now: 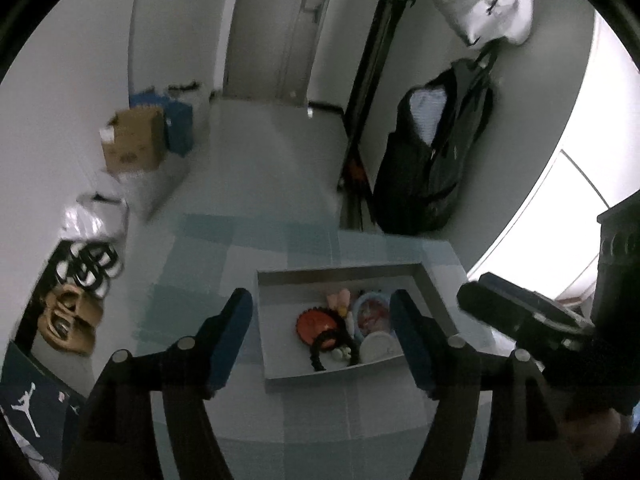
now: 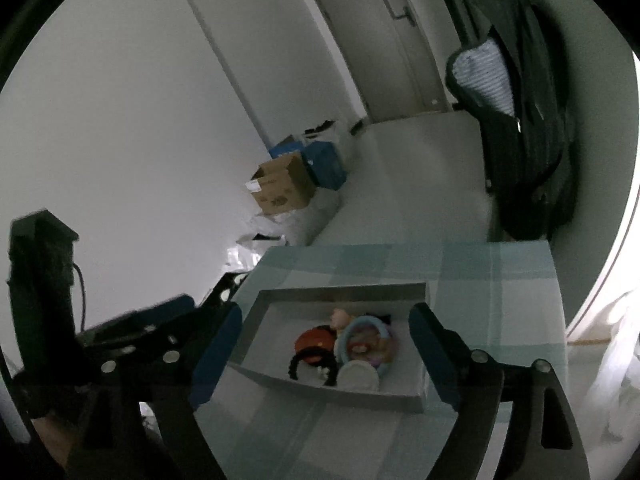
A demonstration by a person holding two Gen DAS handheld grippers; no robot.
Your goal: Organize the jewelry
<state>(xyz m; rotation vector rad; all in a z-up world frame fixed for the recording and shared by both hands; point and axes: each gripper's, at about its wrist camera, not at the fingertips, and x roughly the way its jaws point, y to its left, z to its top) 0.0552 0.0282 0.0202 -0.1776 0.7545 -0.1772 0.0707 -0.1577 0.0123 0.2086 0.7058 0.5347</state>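
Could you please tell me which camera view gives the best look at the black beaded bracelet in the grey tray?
The left wrist view shows the black beaded bracelet best: nearly its whole loop is visible inside the grey tray, from higher up. The right wrist view shows the same bracelet at a flatter angle, as an arch partly hidden behind the tray's near wall.

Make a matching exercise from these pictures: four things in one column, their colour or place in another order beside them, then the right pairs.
Things:
1. round orange piece
2. black scrunchie
3. cardboard box
4. backpack

Colour or place:
A. on the floor by the wall
B. hanging on the wall
C. in the grey tray, bright orange
D. in the grey tray, a dark ruffled ring

Pairs: 1-C, 2-D, 3-A, 4-B
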